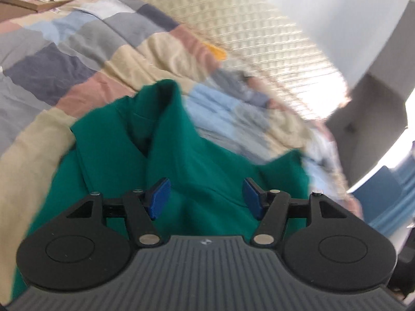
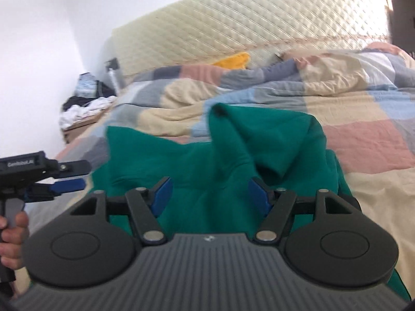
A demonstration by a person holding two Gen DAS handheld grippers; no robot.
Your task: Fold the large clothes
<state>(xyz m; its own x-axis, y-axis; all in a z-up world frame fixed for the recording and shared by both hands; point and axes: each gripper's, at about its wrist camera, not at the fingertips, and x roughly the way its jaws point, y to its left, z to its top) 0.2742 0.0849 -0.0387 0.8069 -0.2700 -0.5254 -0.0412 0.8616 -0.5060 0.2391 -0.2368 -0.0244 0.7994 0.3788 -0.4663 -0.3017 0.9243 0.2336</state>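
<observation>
**Status: both grippers clear of the green garment**

I read the left gripper [image 1: 206, 197] as spread wide — its blue pads [image 1: 158, 198] stand well apart with nothing pinched between them. The green garment [image 1: 186, 160] lies directly below and ahead of it, bunched on the bed, with one fold rising to a peak at the far end. No cloth sits against either pad in the left wrist view; the fabric shows through the gap, but I see it as lying below the jaws.

The right gripper [image 2: 210, 197] is in the same condition: jaws wide, blue pads [image 2: 163, 194] apart, nothing gripped. In the right wrist view the green garment [image 2: 233, 155] fills the space in front of the fingers — crumpled, with a raised fold at the centre and a flat flap to the left.

The garment rests on a patchwork duvet [image 2: 363, 140] of cream, pink, blue and grey squares. A quilted cream headboard [image 2: 233, 23] runs behind the bed.

At the left edge of the right wrist view I see the left gripper [image 2: 70, 178] side-on, held by a hand [image 2: 13, 235] on its grip, beside the garment's left edge. Both views are motion-blurred.
</observation>
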